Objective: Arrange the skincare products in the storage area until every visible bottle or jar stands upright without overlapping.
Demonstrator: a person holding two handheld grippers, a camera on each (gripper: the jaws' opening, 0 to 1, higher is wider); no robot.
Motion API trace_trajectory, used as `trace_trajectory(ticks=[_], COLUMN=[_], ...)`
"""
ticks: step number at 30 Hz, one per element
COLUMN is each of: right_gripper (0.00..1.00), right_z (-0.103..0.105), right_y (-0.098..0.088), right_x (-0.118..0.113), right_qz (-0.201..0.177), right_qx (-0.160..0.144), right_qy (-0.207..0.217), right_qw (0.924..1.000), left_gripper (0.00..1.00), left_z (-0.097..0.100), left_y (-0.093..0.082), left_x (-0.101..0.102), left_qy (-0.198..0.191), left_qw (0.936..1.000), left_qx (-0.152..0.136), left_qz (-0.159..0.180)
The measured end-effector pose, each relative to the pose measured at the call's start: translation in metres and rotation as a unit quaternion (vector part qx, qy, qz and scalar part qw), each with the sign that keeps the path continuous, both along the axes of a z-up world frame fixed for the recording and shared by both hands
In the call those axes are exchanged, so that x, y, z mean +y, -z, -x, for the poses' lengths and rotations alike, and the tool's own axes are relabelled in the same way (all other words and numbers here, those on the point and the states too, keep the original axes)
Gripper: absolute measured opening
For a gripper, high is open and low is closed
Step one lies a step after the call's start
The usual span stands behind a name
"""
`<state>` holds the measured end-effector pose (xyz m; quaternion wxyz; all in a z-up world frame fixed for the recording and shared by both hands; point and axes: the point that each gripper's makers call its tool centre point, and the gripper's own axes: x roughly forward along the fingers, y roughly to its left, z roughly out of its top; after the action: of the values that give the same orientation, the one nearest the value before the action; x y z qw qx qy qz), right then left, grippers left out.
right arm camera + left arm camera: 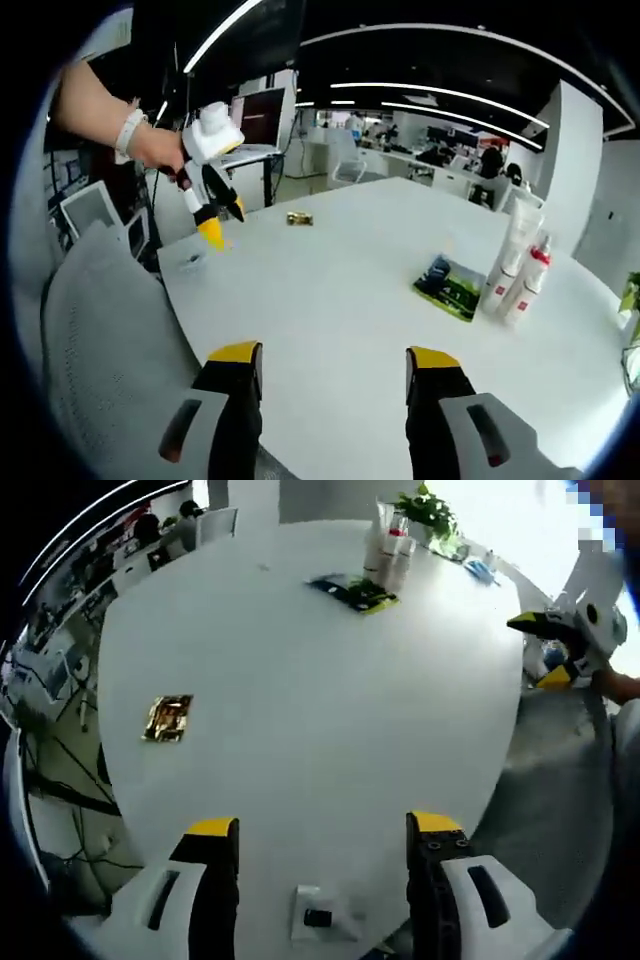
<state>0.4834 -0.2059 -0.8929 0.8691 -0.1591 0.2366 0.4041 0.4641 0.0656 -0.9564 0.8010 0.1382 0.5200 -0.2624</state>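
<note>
The skincare bottles [520,265] stand upright together at the far side of the white bench [340,300], just beside a dark packet [450,287]; their labels are too small to read. Left gripper [322,830] and right gripper [333,357] hover spread, holding nothing.

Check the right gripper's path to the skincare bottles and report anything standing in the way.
Nothing visible blocks it. Bare white table lies between the open right gripper and the upright skincare bottles. The green-and-black packet lies flat just left of them, beside the line rather than across it.
</note>
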Motion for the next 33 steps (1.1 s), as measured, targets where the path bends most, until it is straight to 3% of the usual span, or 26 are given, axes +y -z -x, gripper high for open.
trace_trajectory(ticks=[6,13,16,19,31,33], right_gripper=[0.55,0.54,0.53,0.53,0.51,0.51], right_z=[0.005,0.005,0.005,0.004,0.007,0.008], right_y=[0.002,0.005,0.006,0.005,0.008,0.008], right_x=[0.004,0.004,0.003,0.003,0.005,0.005], right_qz=[0.011,0.024,0.025,0.022,0.027,0.026], right_qx=[-0.002,-0.001,0.004,0.005,0.009,0.01], right_qy=[-0.014,-0.019,-0.015,-0.011,-0.025,-0.027], right_qw=[0.9998,0.9995,0.9996,0.9997,0.9993,0.9993], left_gripper=[0.61,0.52,0.42,0.41,0.35,0.35], left_z=[0.042,0.058,0.062,0.055,0.057,0.056], left_y=[0.025,0.042,0.046,0.043,0.042,0.041], left_x=[0.02,0.036,0.035,0.036,0.031,0.026], left_qy=[0.023,0.009,0.018,-0.001,-0.01,-0.022], left_qw=[0.9982,0.9955,0.9955,0.9974,0.9977,0.9983], left_qx=[0.032,0.048,0.056,0.041,0.039,0.036], left_qz=[-0.044,-0.082,-0.075,-0.058,-0.055,-0.039])
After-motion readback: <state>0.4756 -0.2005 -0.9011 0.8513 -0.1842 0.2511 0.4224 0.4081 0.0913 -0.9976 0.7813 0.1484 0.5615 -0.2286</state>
